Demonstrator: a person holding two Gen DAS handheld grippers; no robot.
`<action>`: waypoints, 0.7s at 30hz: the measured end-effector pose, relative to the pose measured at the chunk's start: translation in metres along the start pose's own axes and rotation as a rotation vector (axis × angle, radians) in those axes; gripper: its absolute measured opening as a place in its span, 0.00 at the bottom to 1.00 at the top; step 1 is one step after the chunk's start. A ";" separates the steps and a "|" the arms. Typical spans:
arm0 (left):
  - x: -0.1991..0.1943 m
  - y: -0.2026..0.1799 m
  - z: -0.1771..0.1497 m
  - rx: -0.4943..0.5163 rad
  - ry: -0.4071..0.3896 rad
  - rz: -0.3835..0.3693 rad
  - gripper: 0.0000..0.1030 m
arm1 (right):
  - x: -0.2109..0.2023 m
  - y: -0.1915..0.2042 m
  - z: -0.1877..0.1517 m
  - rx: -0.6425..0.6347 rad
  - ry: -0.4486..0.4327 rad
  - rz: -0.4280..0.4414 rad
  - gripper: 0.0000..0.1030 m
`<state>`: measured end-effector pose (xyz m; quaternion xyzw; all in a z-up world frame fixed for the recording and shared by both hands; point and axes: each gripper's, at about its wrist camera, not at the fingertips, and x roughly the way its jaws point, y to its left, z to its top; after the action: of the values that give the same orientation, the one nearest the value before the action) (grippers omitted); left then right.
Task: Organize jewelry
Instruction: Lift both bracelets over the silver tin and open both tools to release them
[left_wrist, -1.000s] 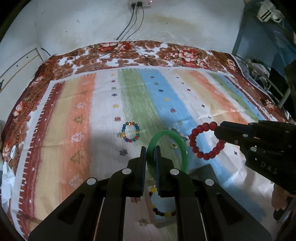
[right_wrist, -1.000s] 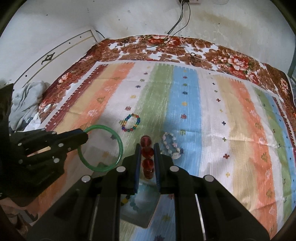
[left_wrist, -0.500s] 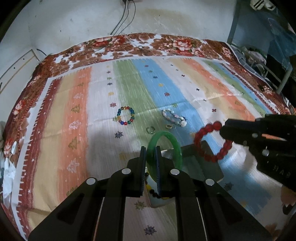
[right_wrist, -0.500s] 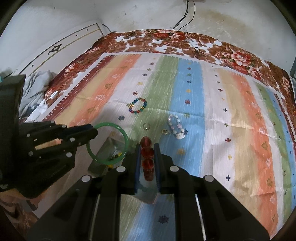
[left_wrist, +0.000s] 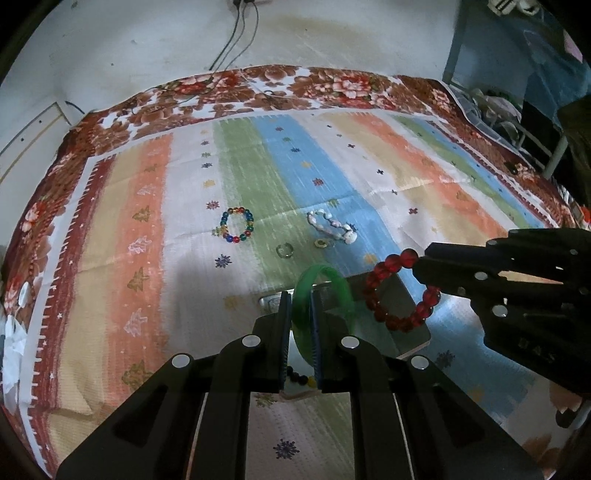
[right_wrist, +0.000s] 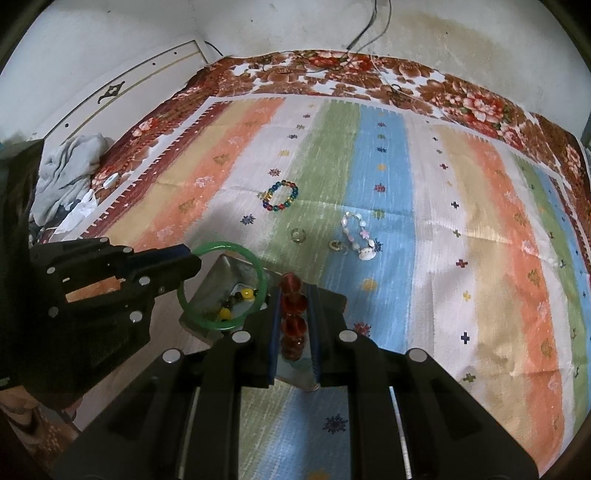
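Both grippers carry something. On my left gripper the jaws pinch a green bangle, and on my right gripper the jaws pinch a red bead bracelet. Under them lies the big striped blanket, and on it stands an open box just in front of the two grippers.

In the right wrist view the bangle hangs directly over the box, with a black and yellow bead string visible inside through the ring. The red bracelet hangs near the right rim of the box, so I judge that the left gripper is the better placed one for a drop. The bangle stands almost upright, its plane along the fingers.

Farther on the blanket some pieces wait: a multicolour bead bracelet, a pale shell bracelet, and two small rings between them and the box. These lie well apart from both grippers.
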<state>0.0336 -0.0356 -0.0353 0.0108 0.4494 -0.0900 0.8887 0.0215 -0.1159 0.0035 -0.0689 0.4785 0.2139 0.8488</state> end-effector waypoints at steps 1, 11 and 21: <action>0.001 -0.001 0.000 0.005 0.005 -0.009 0.11 | 0.002 -0.001 0.000 0.002 0.004 -0.006 0.15; 0.008 0.000 0.001 0.023 0.016 0.007 0.39 | 0.005 -0.018 0.005 0.045 -0.008 -0.054 0.46; 0.021 0.041 0.018 -0.056 0.025 0.066 0.48 | 0.015 -0.037 0.015 0.081 -0.010 -0.105 0.60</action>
<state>0.0673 -0.0001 -0.0442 0.0017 0.4621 -0.0477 0.8855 0.0562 -0.1401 -0.0047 -0.0583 0.4781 0.1500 0.8634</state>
